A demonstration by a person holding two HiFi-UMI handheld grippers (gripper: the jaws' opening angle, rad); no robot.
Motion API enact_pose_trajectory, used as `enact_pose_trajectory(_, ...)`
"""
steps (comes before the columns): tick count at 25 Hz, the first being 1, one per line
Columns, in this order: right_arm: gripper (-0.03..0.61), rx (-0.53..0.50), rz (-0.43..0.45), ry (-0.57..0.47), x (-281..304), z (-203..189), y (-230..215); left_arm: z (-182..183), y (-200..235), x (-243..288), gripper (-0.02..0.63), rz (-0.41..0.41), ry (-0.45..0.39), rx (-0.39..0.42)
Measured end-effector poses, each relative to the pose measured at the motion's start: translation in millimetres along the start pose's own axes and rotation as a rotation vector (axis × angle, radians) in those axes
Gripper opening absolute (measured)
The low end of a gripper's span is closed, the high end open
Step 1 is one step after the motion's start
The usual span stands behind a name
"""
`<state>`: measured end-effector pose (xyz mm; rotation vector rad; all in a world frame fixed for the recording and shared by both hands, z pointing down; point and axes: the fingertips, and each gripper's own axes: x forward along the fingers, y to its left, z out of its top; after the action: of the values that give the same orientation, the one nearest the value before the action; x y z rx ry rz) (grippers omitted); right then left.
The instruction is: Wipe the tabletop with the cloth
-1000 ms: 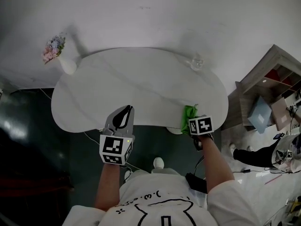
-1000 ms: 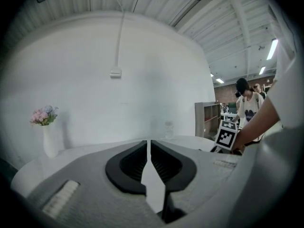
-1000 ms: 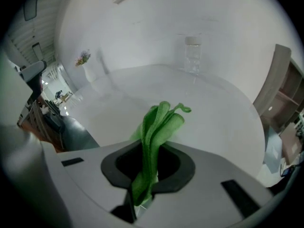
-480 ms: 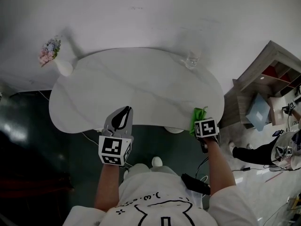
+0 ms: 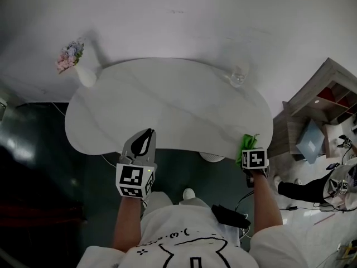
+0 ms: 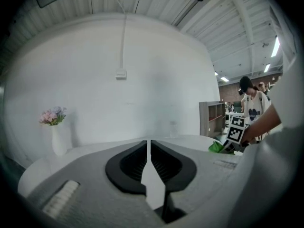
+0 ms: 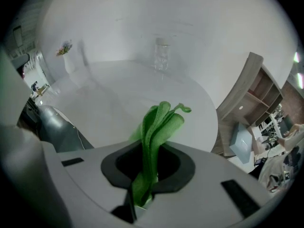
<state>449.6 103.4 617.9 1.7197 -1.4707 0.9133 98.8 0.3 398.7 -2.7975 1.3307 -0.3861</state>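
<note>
The right tool is pinching the cloth as a folded wad at the table's lower right edge in the head view. The left tool is hovering pressed together and empty at the near edge. Bunched like this, the cloth is probably offering little wiping face. A sweep toward the glass at upper right is risking tipping it.

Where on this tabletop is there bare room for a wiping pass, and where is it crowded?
Nearly the whole tabletop is bare, from the vase at its far left edge to the glass far right. The only other occupied spot is the near right edge, where the right tool holds the cloth.
</note>
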Motion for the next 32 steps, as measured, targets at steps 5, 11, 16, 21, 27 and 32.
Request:
enact_pose_trajectory(5, 0.046, 0.054, -0.042, -0.018, -2.2, 4.4, 1.6, -9.1, 36.0, -15.4, 0.021, 0.018, 0.004, 0.005)
enact_pose_trajectory(11, 0.048, 0.132, -0.056, -0.101, -35.2, 33.9, 32.6, -10.4, 84.2, -24.7, 0.021, 0.018, -0.003, 0.019)
enact_pose_trajectory(16, 0.048, 0.154, 0.029, -0.234, -66.1, 71.7, 90.7, -10.2, 115.8, -31.9, 0.021, 0.000, -0.015, 0.025)
enact_pose_trajectory(21, 0.048, 0.153, 0.089, -0.325, -83.1, 103.2, 152.9, -8.2, 159.9, -43.7, 0.021, 0.020, -0.034, 0.023)
enact_pose_trajectory(27, 0.048, 0.134, 0.170, -0.356, -90.6, 126.6, 224.0, -13.3, 214.9, -61.3, 0.021, 0.077, -0.053, -0.008)
enact_pose_trajectory(32, 0.048, 0.020, 0.251, -0.386, -96.0, 162.3, 287.7, -23.1, 253.6, -81.6, 0.021, 0.127, -0.058, -0.031)
